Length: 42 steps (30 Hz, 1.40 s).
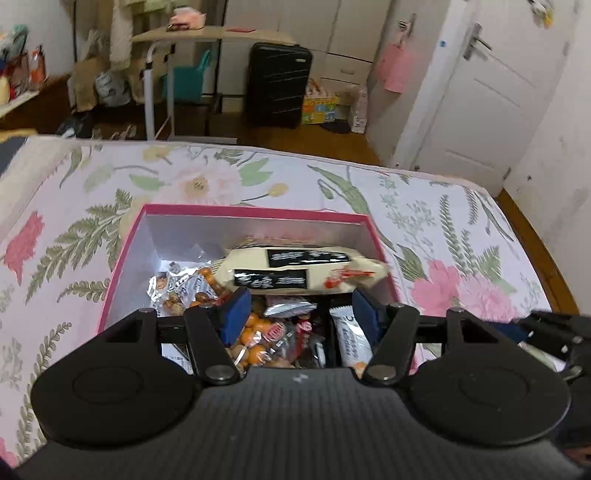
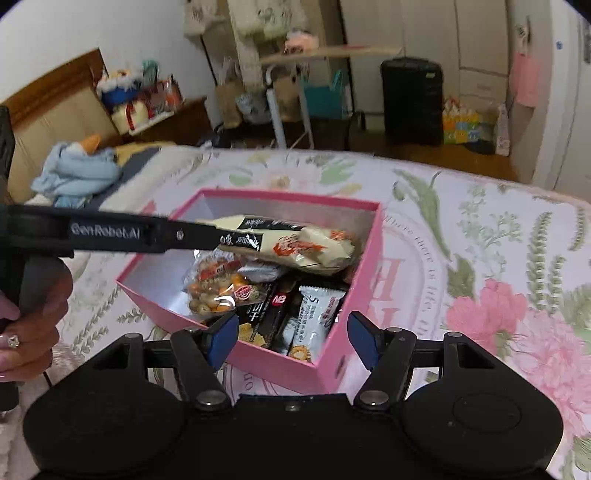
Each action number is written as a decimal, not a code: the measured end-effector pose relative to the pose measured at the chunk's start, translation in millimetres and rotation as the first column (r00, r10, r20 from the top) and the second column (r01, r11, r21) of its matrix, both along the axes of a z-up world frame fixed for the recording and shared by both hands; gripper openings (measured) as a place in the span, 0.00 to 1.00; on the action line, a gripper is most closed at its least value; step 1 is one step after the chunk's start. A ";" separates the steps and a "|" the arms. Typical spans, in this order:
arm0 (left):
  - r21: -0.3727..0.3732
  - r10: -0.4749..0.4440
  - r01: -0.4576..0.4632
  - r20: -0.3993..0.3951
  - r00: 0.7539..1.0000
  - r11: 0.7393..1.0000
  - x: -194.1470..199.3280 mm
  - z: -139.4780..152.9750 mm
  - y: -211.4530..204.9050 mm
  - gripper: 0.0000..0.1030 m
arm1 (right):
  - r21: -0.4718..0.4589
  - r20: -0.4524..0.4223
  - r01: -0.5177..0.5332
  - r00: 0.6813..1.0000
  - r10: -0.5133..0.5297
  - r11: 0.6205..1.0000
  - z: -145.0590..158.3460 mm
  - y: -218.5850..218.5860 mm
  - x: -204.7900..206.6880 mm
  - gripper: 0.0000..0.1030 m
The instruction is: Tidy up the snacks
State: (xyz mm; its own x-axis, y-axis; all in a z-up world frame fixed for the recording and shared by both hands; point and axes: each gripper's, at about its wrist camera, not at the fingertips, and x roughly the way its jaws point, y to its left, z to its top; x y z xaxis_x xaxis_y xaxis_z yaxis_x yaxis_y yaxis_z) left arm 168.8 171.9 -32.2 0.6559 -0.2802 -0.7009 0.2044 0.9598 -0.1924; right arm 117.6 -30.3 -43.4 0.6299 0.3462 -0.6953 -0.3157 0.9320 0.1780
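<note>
A pink box (image 1: pixel 122 258) (image 2: pixel 369 258) sits on the floral bedspread and holds several snack packets. A cream packet with black labels (image 1: pixel 295 273) (image 2: pixel 306 247) lies across the top of the pile, blurred. Below it are peanut bags (image 1: pixel 258 336) (image 2: pixel 218 291) and a white bar wrapper (image 1: pixel 351 336) (image 2: pixel 317 314). My left gripper (image 1: pixel 299 310) is open above the box, just behind the cream packet; in the right wrist view its arm (image 2: pixel 110 232) reaches in from the left. My right gripper (image 2: pixel 290 336) is open and empty at the box's near corner.
The floral bedspread (image 1: pixel 461 240) (image 2: pixel 498 240) surrounds the box. A blue cloth bundle (image 2: pixel 77 173) lies at the bed's far left. Beyond the bed are a black suitcase (image 1: pixel 277 85), a small side table (image 1: pixel 210 35) and a white door (image 1: pixel 491 92).
</note>
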 end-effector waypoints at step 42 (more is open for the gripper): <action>0.161 -0.066 0.043 0.142 0.988 0.986 -163.5 31.4 -94.3 0.78 | 0.006 0.243 0.339 0.912 -0.331 0.941 31.3 -79.4 -159.8 0.76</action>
